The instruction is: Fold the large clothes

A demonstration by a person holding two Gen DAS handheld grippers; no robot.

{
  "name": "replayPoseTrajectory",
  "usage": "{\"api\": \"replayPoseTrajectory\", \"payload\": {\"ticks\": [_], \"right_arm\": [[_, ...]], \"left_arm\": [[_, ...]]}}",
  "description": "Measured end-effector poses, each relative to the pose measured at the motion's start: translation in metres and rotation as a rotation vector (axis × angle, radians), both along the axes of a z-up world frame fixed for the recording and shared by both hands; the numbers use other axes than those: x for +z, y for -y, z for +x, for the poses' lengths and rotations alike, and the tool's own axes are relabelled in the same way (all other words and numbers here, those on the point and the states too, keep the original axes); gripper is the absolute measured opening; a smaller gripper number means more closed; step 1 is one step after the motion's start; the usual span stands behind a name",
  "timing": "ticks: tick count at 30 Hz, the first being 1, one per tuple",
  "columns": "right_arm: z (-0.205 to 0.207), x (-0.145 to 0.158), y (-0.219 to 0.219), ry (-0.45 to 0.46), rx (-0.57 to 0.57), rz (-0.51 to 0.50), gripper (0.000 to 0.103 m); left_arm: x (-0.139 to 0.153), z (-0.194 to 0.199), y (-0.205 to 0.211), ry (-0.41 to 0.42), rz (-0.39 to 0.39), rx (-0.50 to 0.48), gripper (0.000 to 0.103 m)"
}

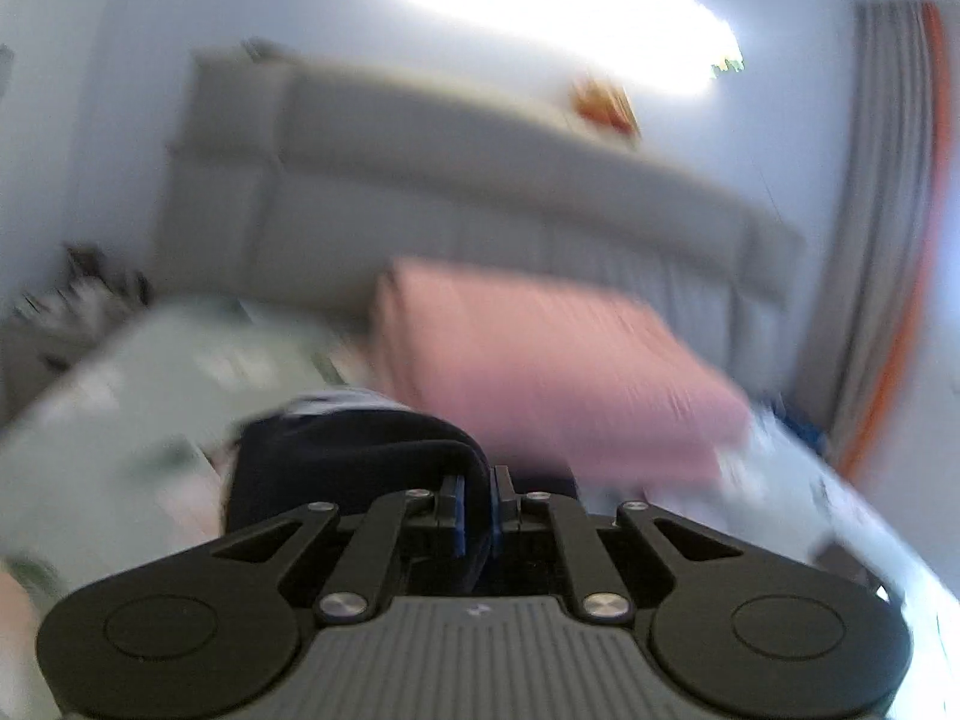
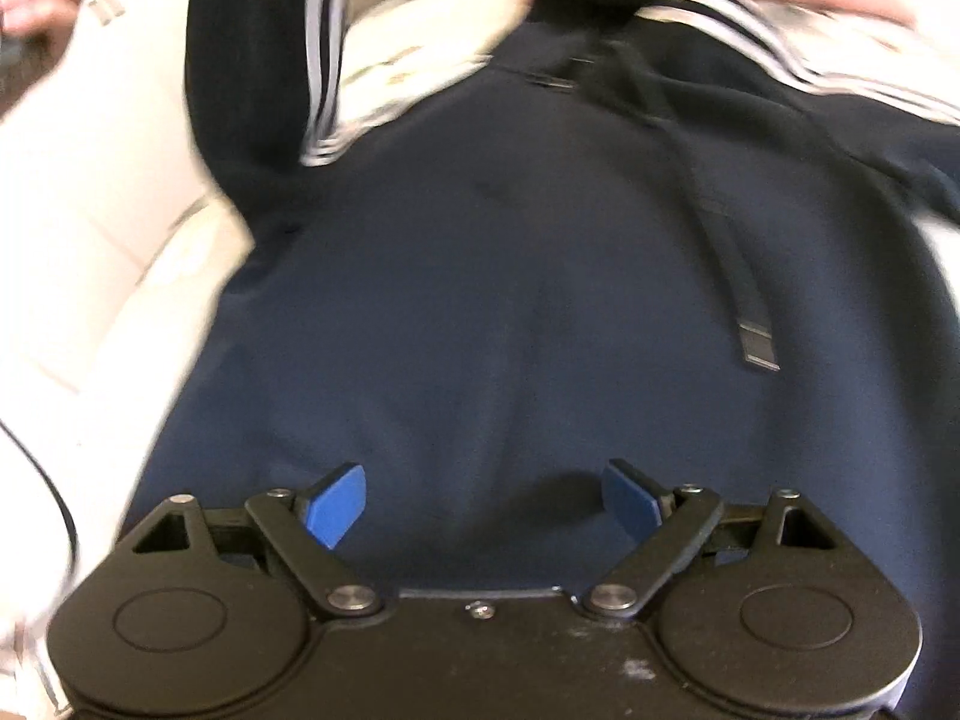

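A navy hoodie with white sleeve stripes and a drawstring lies spread on a pale patterned bedsheet. My right gripper is open, its blue pads just above the hoodie's body, holding nothing. One sleeve is lifted up at the top left. In the left wrist view my left gripper is shut on a fold of the navy hoodie, which drapes to the left of the jaws. The view is blurred by motion.
A pink pillow lies on the bed in front of a grey padded headboard. A grey and orange curtain hangs at the right. A thin black cable runs over the sheet at the left.
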State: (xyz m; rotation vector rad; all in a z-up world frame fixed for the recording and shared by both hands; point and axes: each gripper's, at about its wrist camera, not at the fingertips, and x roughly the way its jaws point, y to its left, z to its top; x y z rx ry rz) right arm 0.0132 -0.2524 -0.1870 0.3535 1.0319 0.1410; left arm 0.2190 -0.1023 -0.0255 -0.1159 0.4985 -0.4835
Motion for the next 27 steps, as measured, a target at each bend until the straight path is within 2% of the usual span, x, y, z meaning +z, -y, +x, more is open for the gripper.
{"api": "replayPoseTrajectory", "payload": {"ticks": [2, 4, 5, 6, 8, 11, 13, 16, 20, 22, 24, 27], "right_arm": [[-0.008, -0.002, 0.021, -0.009, -0.029, 0.009, 0.103], [-0.013, 0.000, 0.037, -0.002, -0.040, 0.027, 0.103], [-0.014, 0.001, 0.043, -0.013, -0.055, 0.013, 0.103], [-0.014, 0.002, 0.048, -0.030, -0.067, -0.009, 0.103], [-0.014, 0.004, 0.059, -0.040, -0.084, -0.035, 0.103], [-0.008, 0.009, 0.076, -0.020, -0.102, -0.036, 0.103], [0.001, 0.016, 0.081, 0.007, -0.096, -0.041, 0.103], [0.033, 0.031, 0.082, 0.085, -0.068, -0.048, 0.103], [0.100, 0.059, 0.058, 0.206, 0.053, -0.125, 0.103], [0.141, 0.067, 0.038, 0.234, 0.108, -0.183, 0.103], [0.184, 0.064, 0.016, 0.225, 0.158, -0.247, 0.103], [0.244, 0.042, -0.013, 0.149, 0.193, -0.367, 0.103]], "left_arm": [[-0.041, 0.009, 0.028, -0.112, 0.042, -0.065, 0.018], [-0.082, 0.020, 0.046, -0.263, 0.086, -0.116, 0.041], [-0.098, 0.022, 0.050, -0.330, 0.100, -0.128, 0.047], [-0.110, 0.024, 0.051, -0.388, 0.103, -0.134, 0.052], [-0.132, 0.025, 0.038, -0.459, 0.079, -0.120, 0.052], [-0.130, 0.019, 0.015, -0.467, 0.058, -0.069, 0.058], [-0.118, 0.013, -0.007, -0.424, 0.080, -0.001, 0.073], [-0.098, 0.003, -0.042, -0.370, 0.127, 0.094, 0.076], [-0.080, 0.002, -0.087, -0.378, 0.186, 0.219, 0.079], [-0.077, 0.000, -0.101, -0.406, 0.223, 0.241, 0.079], [-0.077, -0.004, -0.112, -0.430, 0.245, 0.259, 0.079], [-0.074, -0.019, -0.125, -0.431, 0.242, 0.289, 0.079]]}}
